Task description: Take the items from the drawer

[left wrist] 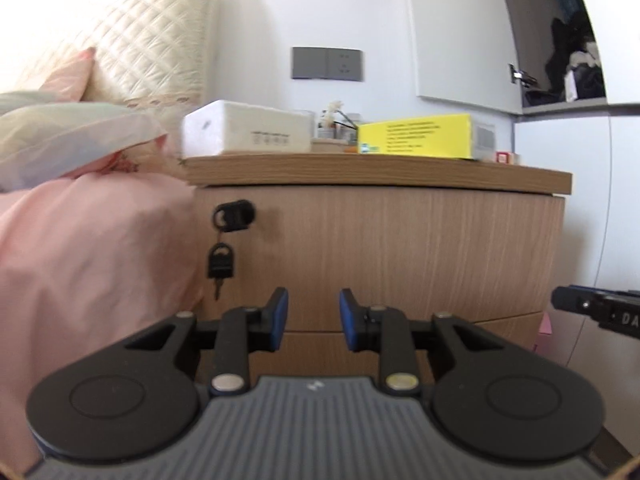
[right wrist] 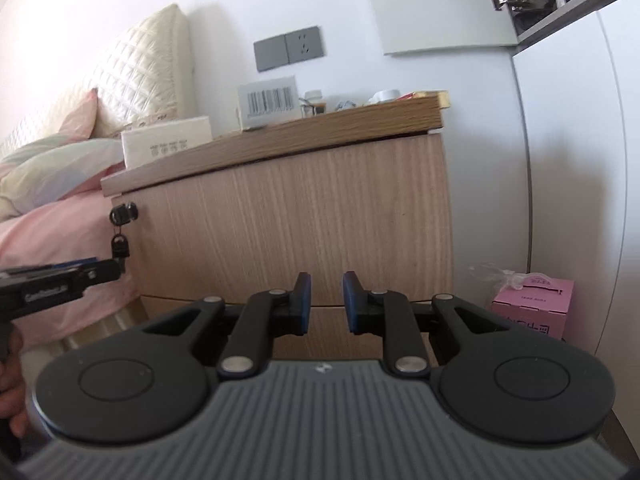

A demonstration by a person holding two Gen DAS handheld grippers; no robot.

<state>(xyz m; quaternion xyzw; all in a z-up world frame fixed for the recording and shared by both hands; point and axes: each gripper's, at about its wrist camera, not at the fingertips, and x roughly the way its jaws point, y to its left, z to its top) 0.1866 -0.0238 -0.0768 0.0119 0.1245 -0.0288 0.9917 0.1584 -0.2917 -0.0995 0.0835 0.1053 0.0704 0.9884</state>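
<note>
White walls (left wrist: 260, 8), quilted cream headboard (left wrist: 160, 36), pink bedding (left wrist: 88, 240)

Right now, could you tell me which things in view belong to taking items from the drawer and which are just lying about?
For the job:
upper drawer, shut
key in its lock
left tongs, open
right tongs, open

Lying about:
yellow box
white box
pink box
pillows
</note>
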